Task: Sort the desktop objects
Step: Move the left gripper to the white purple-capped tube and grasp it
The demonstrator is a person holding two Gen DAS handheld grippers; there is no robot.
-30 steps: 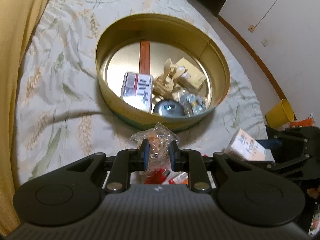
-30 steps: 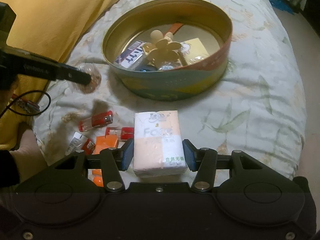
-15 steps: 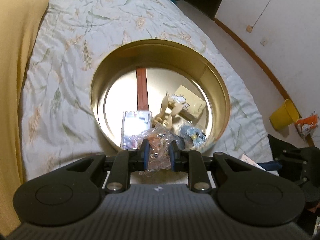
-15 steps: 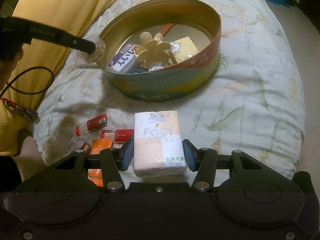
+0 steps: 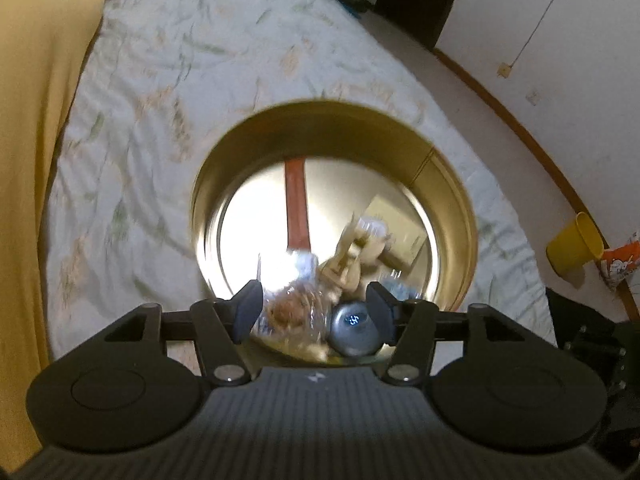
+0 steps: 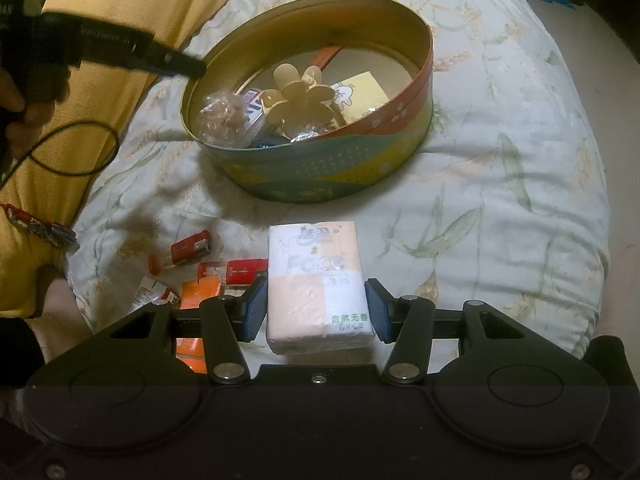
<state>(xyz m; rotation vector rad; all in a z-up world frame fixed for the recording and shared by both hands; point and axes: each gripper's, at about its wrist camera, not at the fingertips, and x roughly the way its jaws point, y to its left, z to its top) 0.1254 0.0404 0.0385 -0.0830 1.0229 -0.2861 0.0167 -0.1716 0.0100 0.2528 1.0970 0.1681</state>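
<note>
dropped: crinkly clear snack bag (image 6: 224, 118) now in tin (image 6: 320, 176); left gripper (image 5: 316, 306) jaws just spread, empty.

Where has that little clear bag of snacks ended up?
The clear snack bag lies inside the round tin, at its left edge in the right wrist view, beside the wooden flower.
</note>
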